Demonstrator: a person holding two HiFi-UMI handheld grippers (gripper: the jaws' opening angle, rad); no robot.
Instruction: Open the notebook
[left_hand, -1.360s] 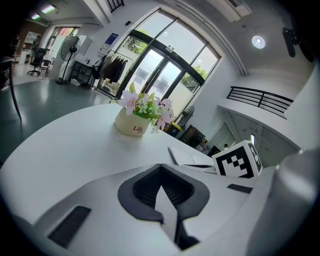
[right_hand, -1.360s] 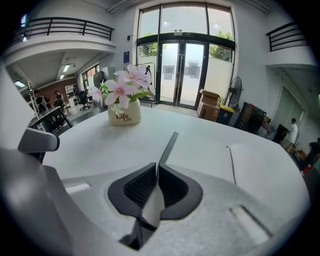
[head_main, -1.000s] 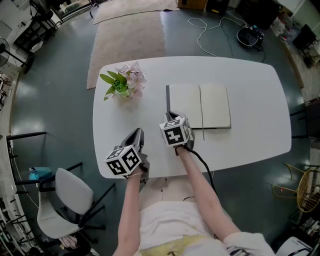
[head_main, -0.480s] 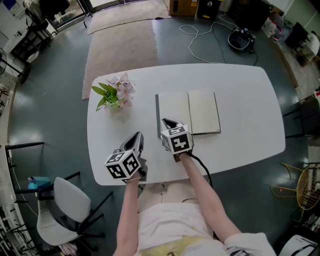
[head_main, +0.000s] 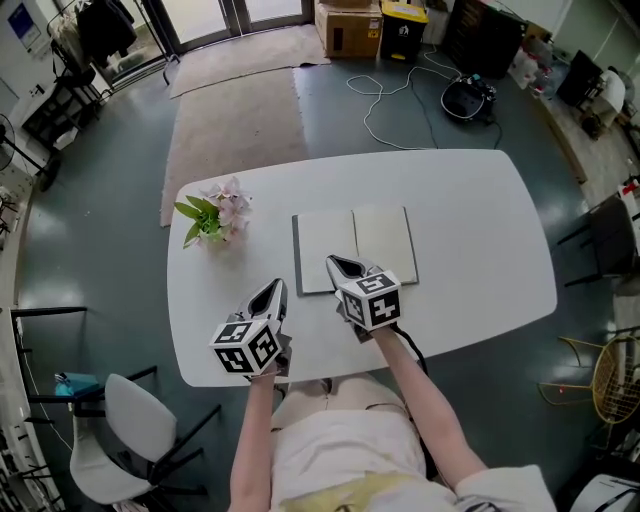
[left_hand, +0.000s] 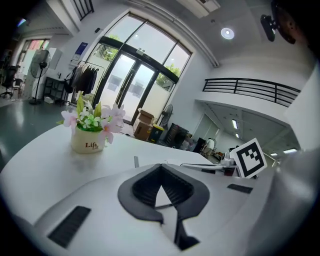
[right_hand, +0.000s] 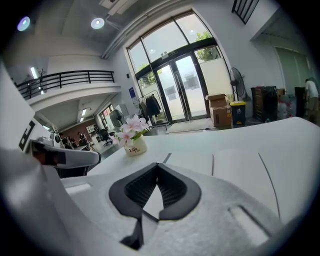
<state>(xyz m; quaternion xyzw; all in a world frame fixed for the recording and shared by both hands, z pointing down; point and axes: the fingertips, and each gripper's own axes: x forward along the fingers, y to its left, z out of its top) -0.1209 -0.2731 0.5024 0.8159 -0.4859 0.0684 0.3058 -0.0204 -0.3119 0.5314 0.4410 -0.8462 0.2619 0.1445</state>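
White notebook (head_main: 355, 248) lies open at the middle of the table (head_main: 480, 230); right gripper (head_main: 338, 263), jaws pressed together on nothing, has drawn back off its near edge, left gripper (head_main: 277, 287) likewise closed and empty: opening appears done

left tool (head_main: 274, 292) and right tool (head_main: 338, 265) both closed, empty

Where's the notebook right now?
Head view: the notebook lies open in the middle of the table, just beyond the right gripper, with the flower pot to its left.
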